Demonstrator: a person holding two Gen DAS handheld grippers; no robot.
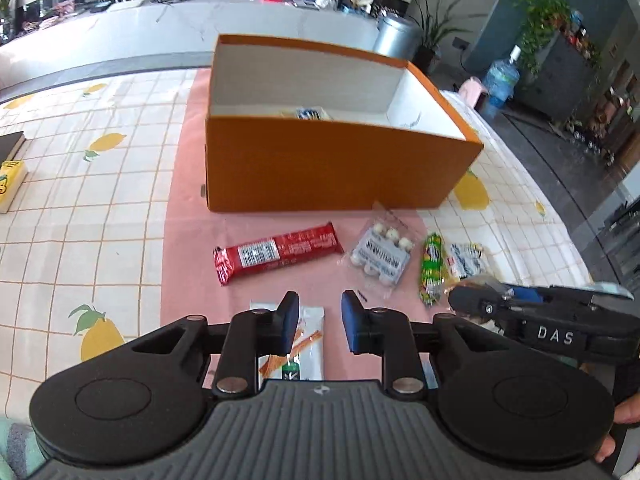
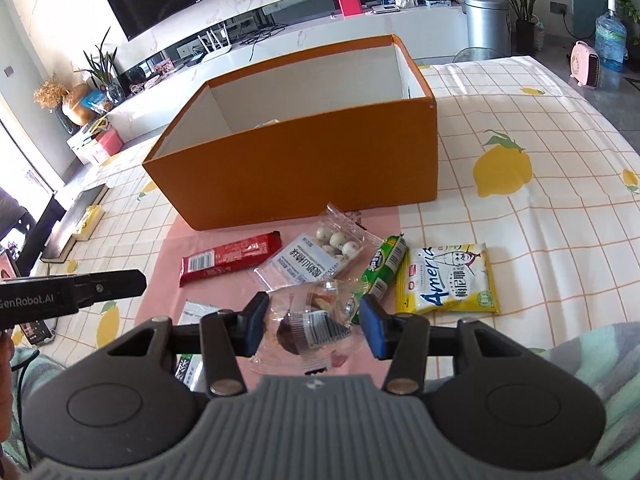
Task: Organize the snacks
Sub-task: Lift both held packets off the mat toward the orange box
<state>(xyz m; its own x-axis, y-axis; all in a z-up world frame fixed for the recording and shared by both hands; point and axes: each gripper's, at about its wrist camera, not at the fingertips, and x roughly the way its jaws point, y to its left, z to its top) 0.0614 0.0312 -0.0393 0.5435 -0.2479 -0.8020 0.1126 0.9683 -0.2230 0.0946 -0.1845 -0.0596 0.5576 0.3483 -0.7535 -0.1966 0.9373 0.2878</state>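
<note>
An open orange box [image 1: 320,168] [image 2: 304,176] stands on a pink mat and holds a snack packet [image 1: 310,113]. In front of it lie a red bar [image 1: 276,254] [image 2: 228,258], a clear bag of white balls [image 1: 380,254] [image 2: 320,256], a green packet [image 1: 431,274] [image 2: 384,268] and a yellow-white packet [image 2: 448,280]. My left gripper [image 1: 320,320] is open and empty above a white stick-snack packet [image 1: 308,344]. My right gripper [image 2: 314,322] has its fingers against both sides of a clear packet [image 2: 312,324] of dried fruit, just above the mat.
The table carries a lemon-print checked cloth [image 2: 540,200]. Books [image 1: 10,168] [image 2: 72,224] lie at the left edge. A counter, a bin [image 2: 486,24] and plants stand behind the table.
</note>
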